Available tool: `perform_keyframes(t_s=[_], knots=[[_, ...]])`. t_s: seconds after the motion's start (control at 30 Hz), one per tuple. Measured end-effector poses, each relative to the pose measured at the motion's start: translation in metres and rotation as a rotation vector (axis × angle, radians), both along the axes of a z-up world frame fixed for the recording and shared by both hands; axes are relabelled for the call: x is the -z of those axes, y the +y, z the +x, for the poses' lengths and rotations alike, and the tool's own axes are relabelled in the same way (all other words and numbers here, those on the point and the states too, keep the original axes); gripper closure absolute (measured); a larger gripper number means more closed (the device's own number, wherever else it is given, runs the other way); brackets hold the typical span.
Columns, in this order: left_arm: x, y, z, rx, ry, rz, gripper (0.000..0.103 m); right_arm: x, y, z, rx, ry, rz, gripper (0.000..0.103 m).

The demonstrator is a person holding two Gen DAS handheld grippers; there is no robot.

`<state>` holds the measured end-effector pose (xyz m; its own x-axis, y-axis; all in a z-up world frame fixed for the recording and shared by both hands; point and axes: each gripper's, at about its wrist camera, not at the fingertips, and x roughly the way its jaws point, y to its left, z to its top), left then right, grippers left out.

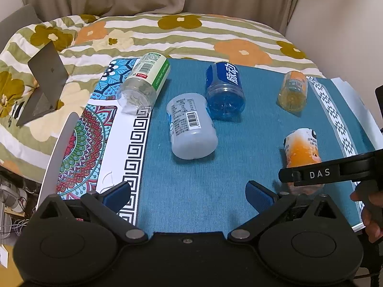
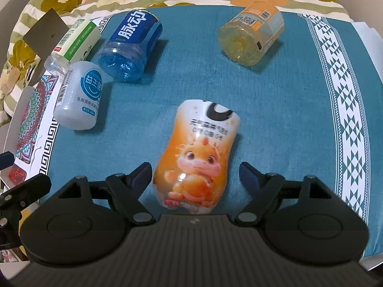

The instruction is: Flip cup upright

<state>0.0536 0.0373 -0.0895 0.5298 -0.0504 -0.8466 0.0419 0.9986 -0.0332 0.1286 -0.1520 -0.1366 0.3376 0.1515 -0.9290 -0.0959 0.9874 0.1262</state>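
Observation:
Several cut-bottle cups lie on their sides on a teal mat [image 1: 191, 191]. An orange dragon-print cup [image 2: 196, 153] lies between the fingers of my right gripper [image 2: 195, 172], which is open around it without touching; it also shows in the left wrist view [image 1: 302, 148], partly behind the right gripper's finger [image 1: 318, 173]. A white cup [image 1: 190, 126], a blue cup [image 1: 225, 91], a green-label clear cup [image 1: 146, 81] and a yellow cup [image 1: 293, 91] lie further off. My left gripper [image 1: 189, 192] is open and empty above the mat's near part.
The mat lies on a small table on a floral quilted bed [image 1: 167, 31]. A patterned mat [image 1: 81, 148] and a grey stand [image 1: 45, 81] are at the left. The mat's white patterned border [image 2: 344, 110] runs along the right.

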Motion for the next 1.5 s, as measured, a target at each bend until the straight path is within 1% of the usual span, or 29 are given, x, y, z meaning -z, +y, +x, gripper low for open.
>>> perform_keyframes(t_s=[0.17, 0.37, 0.43, 0.47, 0.57, 0.67, 0.77, 0.87, 0.93, 1.03, 1.23, 1.33, 1.43, 1.5], knots=[[-0.004, 0.001, -0.001, -0.004, -0.005, 0.002, 0.0, -0.003, 0.002, 0.0, -0.002, -0.003, 0.001, 0.008], [-0.023, -0.002, -0.003, -0.004, -0.035, 0.006, 0.0, -0.02, -0.007, -0.002, 0.032, -0.009, 0.03, 0.008], [-0.032, -0.006, -0.004, 0.002, -0.051, 0.004, 0.0, -0.031, -0.015, -0.005, 0.051, -0.017, 0.059, 0.002], [-0.036, -0.008, -0.005, 0.01, -0.06, 0.003, 0.0, -0.038, -0.02, -0.008, 0.063, -0.025, 0.074, 0.0], [-0.048, -0.02, -0.003, 0.058, -0.072, 0.023, 0.0, -0.059, -0.038, -0.018, 0.09, -0.063, 0.106, 0.0], [-0.058, -0.037, 0.003, 0.115, -0.072, 0.039, 0.0, -0.077, -0.06, -0.03, 0.111, -0.114, 0.098, 0.0], [-0.064, -0.057, 0.016, 0.169, -0.048, 0.038, 0.0, -0.089, -0.085, -0.044, 0.126, -0.171, 0.084, 0.0], [-0.064, -0.077, 0.032, 0.207, -0.001, 0.012, 0.0, -0.092, -0.109, -0.057, 0.123, -0.208, 0.059, 0.0], [-0.06, -0.093, 0.046, 0.222, 0.052, 0.001, 0.0, -0.089, -0.124, -0.065, 0.129, -0.223, 0.053, 0.0], [-0.049, -0.116, 0.065, 0.226, 0.135, -0.001, 0.0, -0.079, -0.145, -0.073, 0.146, -0.22, 0.082, 0.0], [-0.015, -0.154, 0.097, 0.218, 0.267, 0.034, 0.002, -0.056, -0.178, -0.081, 0.171, -0.205, 0.118, 0.0], [0.001, -0.166, 0.11, 0.215, 0.331, 0.055, 0.007, -0.045, -0.186, -0.081, 0.164, -0.191, 0.128, 0.0], [0.015, -0.173, 0.12, 0.203, 0.382, 0.077, 0.009, -0.034, -0.196, -0.078, 0.154, -0.175, 0.151, 0.0], [0.02, -0.178, 0.126, 0.195, 0.402, 0.091, 0.01, -0.029, -0.2, -0.076, 0.149, -0.169, 0.162, 0.0]])
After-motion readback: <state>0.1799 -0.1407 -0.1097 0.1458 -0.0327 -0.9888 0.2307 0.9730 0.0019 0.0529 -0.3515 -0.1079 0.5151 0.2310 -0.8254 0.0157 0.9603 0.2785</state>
